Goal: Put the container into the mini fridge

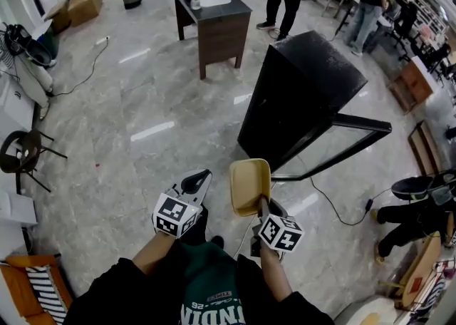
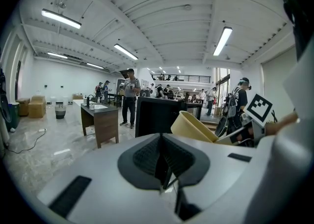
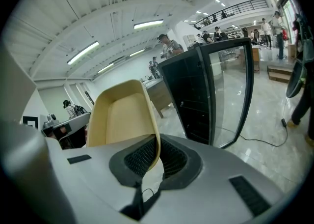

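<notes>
Right gripper jaws clamped on container wall; fridge stands ahead, slightly right, door open. Left gripper jaws together, empty

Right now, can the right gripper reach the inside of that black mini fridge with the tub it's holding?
Probably yes, after a step forward. The mini fridge has its glass door hanging open, only floor lies between, and the right gripper clamps the beige container.
</notes>
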Motion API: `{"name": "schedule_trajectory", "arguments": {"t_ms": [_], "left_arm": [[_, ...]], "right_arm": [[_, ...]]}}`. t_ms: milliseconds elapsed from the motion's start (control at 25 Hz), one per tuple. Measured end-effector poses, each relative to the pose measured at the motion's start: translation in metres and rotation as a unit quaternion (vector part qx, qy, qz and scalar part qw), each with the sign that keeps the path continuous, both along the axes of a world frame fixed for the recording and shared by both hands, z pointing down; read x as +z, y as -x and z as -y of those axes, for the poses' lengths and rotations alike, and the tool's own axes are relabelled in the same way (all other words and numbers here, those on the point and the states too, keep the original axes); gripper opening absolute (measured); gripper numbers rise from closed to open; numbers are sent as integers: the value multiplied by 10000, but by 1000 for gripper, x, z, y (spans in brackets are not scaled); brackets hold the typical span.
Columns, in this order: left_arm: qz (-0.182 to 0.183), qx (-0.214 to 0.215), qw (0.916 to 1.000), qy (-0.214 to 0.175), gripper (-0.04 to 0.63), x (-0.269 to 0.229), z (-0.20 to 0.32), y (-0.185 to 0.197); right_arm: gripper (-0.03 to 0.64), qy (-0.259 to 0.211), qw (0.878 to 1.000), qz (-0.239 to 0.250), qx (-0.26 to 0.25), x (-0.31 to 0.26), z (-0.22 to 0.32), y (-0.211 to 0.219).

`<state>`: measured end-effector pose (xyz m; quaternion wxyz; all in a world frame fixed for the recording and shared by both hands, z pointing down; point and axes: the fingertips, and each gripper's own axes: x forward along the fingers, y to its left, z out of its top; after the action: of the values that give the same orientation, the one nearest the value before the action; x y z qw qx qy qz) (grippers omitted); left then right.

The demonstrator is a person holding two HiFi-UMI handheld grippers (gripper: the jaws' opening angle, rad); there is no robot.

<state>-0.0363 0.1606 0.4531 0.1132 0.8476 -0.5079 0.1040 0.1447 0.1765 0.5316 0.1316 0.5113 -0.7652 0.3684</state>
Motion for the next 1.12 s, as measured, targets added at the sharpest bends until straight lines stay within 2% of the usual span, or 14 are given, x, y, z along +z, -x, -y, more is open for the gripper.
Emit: {"name": "schedule_trajectory", "arguments": {"t_ms": [240, 600, 1120], "left_arm": [[14, 153, 9999, 60, 23, 7, 42, 4], [-26, 433, 9988, 209, 23, 15, 131, 24], [-21, 766, 9965, 340, 23, 21, 231, 72]], "right_arm": [[40, 102, 9999, 11, 89, 9, 36, 9], [40, 300, 9991, -120, 262, 17, 113, 33], [40, 477, 9971, -210, 550, 24, 207, 89]]}}
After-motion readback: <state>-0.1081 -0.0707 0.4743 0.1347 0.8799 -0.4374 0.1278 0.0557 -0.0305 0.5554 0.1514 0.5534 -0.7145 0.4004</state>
